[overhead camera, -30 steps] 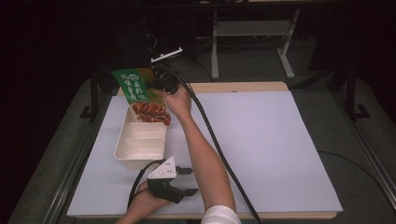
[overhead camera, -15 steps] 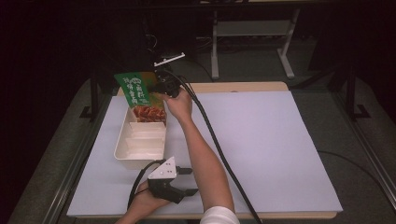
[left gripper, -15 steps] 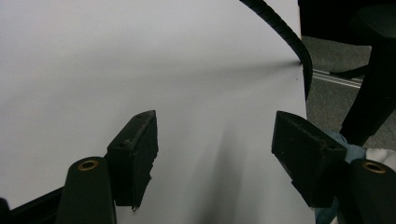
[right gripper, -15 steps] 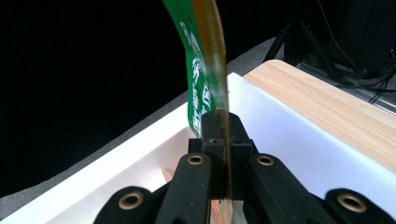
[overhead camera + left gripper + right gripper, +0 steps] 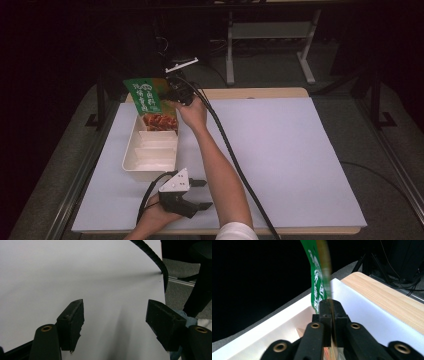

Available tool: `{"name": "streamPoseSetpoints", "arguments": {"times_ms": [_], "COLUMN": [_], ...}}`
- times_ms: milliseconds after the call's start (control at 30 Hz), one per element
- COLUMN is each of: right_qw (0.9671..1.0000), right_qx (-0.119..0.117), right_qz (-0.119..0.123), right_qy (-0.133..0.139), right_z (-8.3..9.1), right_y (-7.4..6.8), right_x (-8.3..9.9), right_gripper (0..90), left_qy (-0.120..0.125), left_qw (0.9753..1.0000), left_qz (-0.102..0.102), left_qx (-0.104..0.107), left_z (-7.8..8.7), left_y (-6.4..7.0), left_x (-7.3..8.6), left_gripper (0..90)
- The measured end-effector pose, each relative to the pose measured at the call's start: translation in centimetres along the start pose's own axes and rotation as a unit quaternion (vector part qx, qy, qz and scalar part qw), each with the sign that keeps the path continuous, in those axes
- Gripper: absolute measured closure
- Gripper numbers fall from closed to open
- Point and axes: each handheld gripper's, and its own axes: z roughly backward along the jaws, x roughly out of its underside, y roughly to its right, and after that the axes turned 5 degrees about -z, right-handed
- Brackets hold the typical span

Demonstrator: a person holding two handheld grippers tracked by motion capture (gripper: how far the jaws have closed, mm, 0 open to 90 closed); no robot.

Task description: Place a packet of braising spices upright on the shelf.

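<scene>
The left gripper (image 5: 192,194) rested at the near edge of the worktop (image 5: 300,150), about 6 o'clock from the tray (image 5: 150,167), its fingers (image 5: 71,322) spread wide with nothing between them and bare white surface ahead in the left gripper view.

The cream tray lay with its long axis running from 6 to 12 o'clock; two near compartments looked empty.

The green food pouch (image 5: 152,102) hung over the tray's far compartment, at 12 o'clock from the left gripper and well apart from it. Its long axis ran roughly upright, tilted, green top toward 11 o'clock and printed lower part down at the tray.

The right gripper (image 5: 179,95) held the pouch at its 3 o'clock edge, fingers (image 5: 325,312) closed tight on the thin edge of the pouch. The right hand was judged the one nearer the coming move; lowering into the far compartment appeared to be that move.

Whether the pouch's bottom touched the tray floor could not be told. The far compartment was hidden behind the pouch, and the surroundings were too dark to read.
</scene>
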Motion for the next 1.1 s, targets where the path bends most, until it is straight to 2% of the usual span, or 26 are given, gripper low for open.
{"name": "streamPoseSetpoints", "arguments": {"times_ms": [100, 233, 400, 533, 700, 1100], "right_qw": [1.0000, 1.0000, 1.0000, 1.0000, 0.9999, 1.0000], "right_qx": [-0.001, 0.003, 0.001, 0.002, 0.001, 0.004], "right_qz": [0.000, 0.002, 0.006, 0.007, 0.009, 0.005], "right_qy": [0.007, 0.003, -0.005, -0.007, -0.009, -0.005], "right_z": [0.6, 1.7, 2.7, 3.4, 5.1, 8.0], "right_y": [0.0, -0.2, -0.1, 0.0, 0.2, 0.6], "right_x": [-0.2, -0.3, 0.0, 0.3, 0.8, 1.8], "right_gripper": [77.0, 66.5, 60.4, 58.1, 53.7, 50.5], "left_qy": [-0.002, -0.003, -0.005, -0.005, -0.010, -0.010], "left_qw": [1.0000, 1.0000, 1.0000, 1.0000, 0.9999, 0.9999], "left_qz": [-0.001, -0.001, -0.002, -0.002, -0.003, -0.003], "left_qx": [-0.001, -0.002, -0.004, -0.003, -0.002, -0.002], "left_z": [0.0, -0.1, -0.1, -0.2, -0.3, -0.3], "left_y": [0.0, 0.0, 0.0, -0.1, -0.1, 0.0], "left_x": [0.0, 0.0, 0.0, 0.0, 0.1, 0.1], "left_gripper": [29.7, 29.2, 28.8, 28.6, 28.0, 27.7]}}
